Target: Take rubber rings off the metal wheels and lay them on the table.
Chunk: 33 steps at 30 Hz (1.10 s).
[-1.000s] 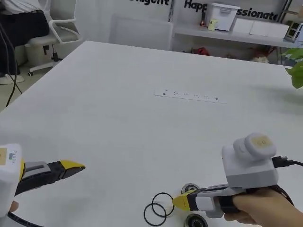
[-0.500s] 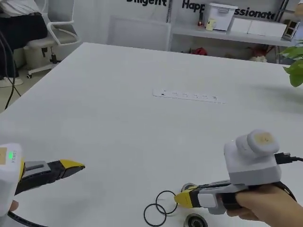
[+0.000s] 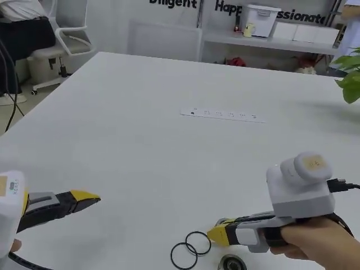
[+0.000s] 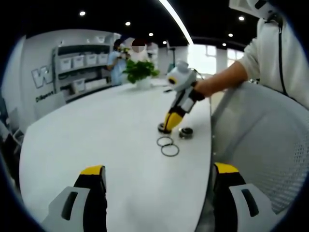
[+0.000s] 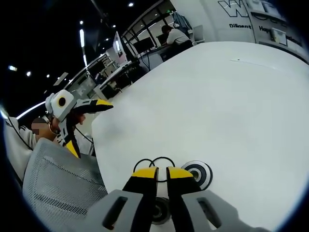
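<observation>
My right tool (image 3: 214, 235) is held low over the bench (image 3: 169, 140) in a hand (image 3: 315, 242). In the right gripper view its yellow-tipped jaws are drawn almost together, with only a thin slit between them and nothing caught in it. Just ahead of those tips lie two black rubber rings, flat on the bench and overlapping each other: the nearer ring (image 3: 197, 232) sits close to the tips, and the farther ring (image 3: 172, 256) lies just beyond it. A metal wheel (image 5: 198, 174) rests on the bench just beside the right tool's right jaw. A second wheel (image 5: 159, 210) sits underneath the jaws, seen through the slit.

My left tool (image 3: 93, 198) is well apart from all of this, hovering above bare bench. In the left gripper view its jaws stand wide apart with nothing between them. Far ahead of them are the rings and both wheels, with the right tool's tips angled down close to the wheel farther from the left tool. A white power strip (image 3: 222, 115) lies flat on the bench far beyond both tools.
</observation>
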Each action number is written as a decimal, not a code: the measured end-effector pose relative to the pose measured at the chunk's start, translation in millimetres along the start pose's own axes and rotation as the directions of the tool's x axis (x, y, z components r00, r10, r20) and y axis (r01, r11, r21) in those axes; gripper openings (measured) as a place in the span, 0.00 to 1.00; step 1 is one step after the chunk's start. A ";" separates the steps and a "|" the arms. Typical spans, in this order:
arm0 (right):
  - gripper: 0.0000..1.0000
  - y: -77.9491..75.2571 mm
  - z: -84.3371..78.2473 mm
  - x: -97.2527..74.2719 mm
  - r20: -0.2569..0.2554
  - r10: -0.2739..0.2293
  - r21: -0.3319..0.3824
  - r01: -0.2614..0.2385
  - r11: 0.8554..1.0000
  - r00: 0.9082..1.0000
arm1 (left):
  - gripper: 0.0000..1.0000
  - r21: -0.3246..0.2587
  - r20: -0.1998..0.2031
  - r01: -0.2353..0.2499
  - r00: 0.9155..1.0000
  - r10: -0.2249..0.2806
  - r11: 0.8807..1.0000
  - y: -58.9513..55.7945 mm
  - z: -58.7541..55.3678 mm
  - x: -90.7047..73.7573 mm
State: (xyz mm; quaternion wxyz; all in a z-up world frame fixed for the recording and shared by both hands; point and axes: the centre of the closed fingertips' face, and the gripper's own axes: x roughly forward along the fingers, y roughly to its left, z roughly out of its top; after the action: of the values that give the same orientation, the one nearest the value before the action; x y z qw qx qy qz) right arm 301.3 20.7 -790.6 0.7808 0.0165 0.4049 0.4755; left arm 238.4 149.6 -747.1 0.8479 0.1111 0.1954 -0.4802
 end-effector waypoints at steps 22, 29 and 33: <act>0.19 5.6 27.5 -38.9 0.111 0.006 0.002 -0.006 1.000 0.994 | 0.94 0.022 0.021 0.015 1.000 -0.015 1.000 -4.2 13.7 1.1; 0.26 11.0 29.0 -52.6 0.128 0.018 -0.019 -0.016 1.000 0.992 | 0.95 0.019 0.017 0.015 1.000 -0.015 1.000 -9.5 15.1 -0.3; 0.32 14.4 31.1 -59.0 0.134 0.028 -0.055 -0.021 0.998 0.991 | 0.95 0.018 0.014 0.010 1.000 -0.011 1.000 -12.5 16.1 -1.3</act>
State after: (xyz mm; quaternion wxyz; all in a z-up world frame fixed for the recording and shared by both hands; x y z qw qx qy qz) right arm 298.0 -4.8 -727.4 0.8007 0.0324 0.3381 0.4935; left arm 230.7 138.2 -732.0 0.8456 0.1145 0.1857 -0.4871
